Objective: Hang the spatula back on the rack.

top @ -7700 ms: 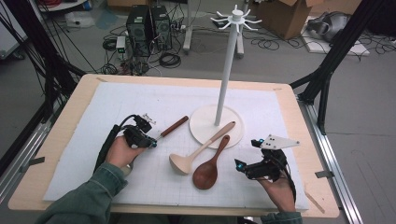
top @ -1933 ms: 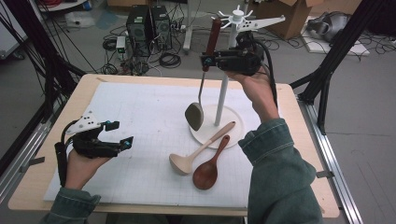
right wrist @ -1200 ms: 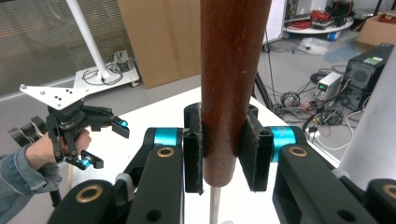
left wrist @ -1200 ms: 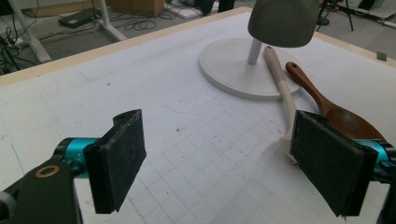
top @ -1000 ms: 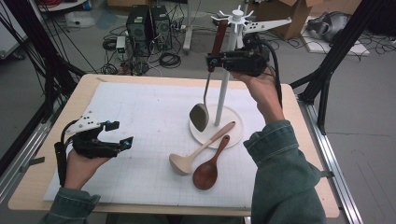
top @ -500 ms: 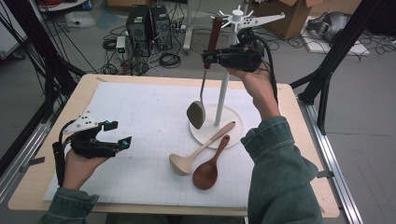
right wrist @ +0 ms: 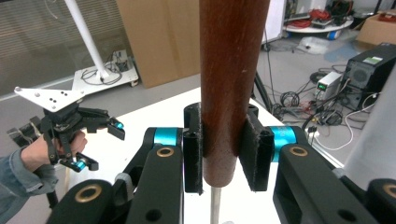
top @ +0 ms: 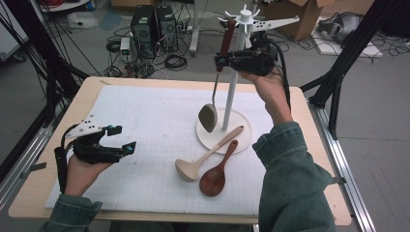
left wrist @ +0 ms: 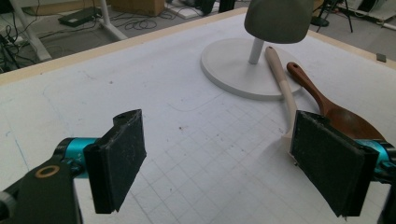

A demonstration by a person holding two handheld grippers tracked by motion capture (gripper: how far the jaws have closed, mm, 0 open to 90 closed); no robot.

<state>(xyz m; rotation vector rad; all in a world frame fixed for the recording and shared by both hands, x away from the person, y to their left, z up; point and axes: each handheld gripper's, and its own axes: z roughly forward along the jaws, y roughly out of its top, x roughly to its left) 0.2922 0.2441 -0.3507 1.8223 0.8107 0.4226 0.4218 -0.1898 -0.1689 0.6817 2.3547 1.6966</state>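
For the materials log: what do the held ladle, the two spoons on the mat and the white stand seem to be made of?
Held ladle: dull grey bowl on a thin shaft, probably metal; its handle shows reddish-brown grain, likely varnished wood. Pale spoon: matte, cream, probably unfinished wood. Dark spoon: glossy red-brown, likely lacquered wood. Stand: smooth uniform white; painted metal or plastic, cannot tell which.
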